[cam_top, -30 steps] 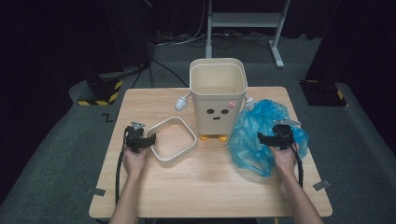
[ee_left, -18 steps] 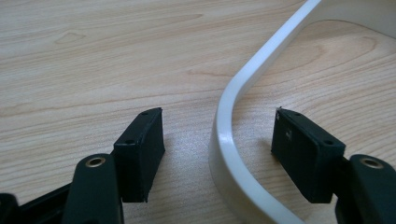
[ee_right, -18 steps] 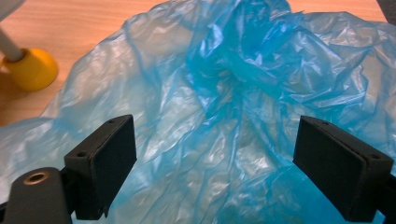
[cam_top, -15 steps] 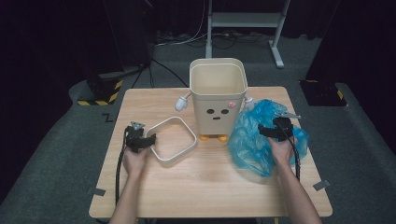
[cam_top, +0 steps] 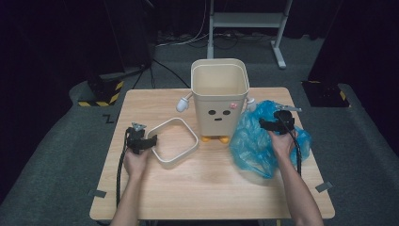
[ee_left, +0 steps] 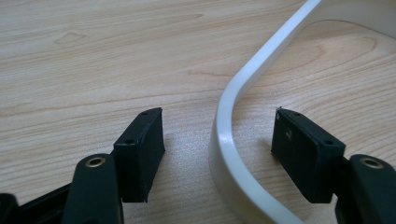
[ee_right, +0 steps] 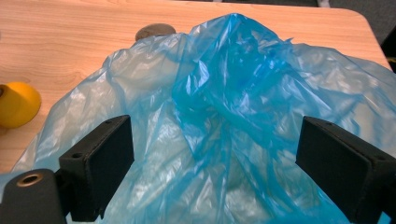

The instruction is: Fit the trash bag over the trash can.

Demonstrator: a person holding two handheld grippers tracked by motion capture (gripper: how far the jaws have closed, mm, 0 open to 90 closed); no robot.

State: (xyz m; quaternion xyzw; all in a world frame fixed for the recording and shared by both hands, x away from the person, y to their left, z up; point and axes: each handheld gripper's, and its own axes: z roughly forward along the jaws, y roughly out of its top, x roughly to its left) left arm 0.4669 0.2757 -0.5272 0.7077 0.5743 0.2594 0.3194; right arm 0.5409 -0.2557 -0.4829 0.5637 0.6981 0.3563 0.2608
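A cream bin (cam_top: 219, 94) with a face and yellow feet stands upright at the table's middle back. Left of it a white square ring (cam_top: 188, 129) lies flat. My left gripper (cam_top: 151, 140) is at the ring's left corner. In the left gripper view the ring's rim (ee_left: 224, 140) runs between the jaws of the left gripper (ee_left: 217, 116), which stand open and clear of it. A crumpled blue plastic bag (cam_top: 254, 146) lies right of the bin. My right gripper (cam_top: 263, 125) hovers over it, open. The bag (ee_right: 224, 93) bulges between the wide jaws of the right gripper (ee_right: 215, 126).
The wooden table (cam_top: 197, 188) has bare room along its front. One yellow foot (ee_right: 16, 105) of the bin is close to the bag's edge. Behind the table stands a metal frame (cam_top: 244, 21); a striped block (cam_top: 101, 96) sits on the floor at the left.
The right hand has moved its gripper away from the person, farther up over the blue bag. The left gripper has stayed at the ring's corner.
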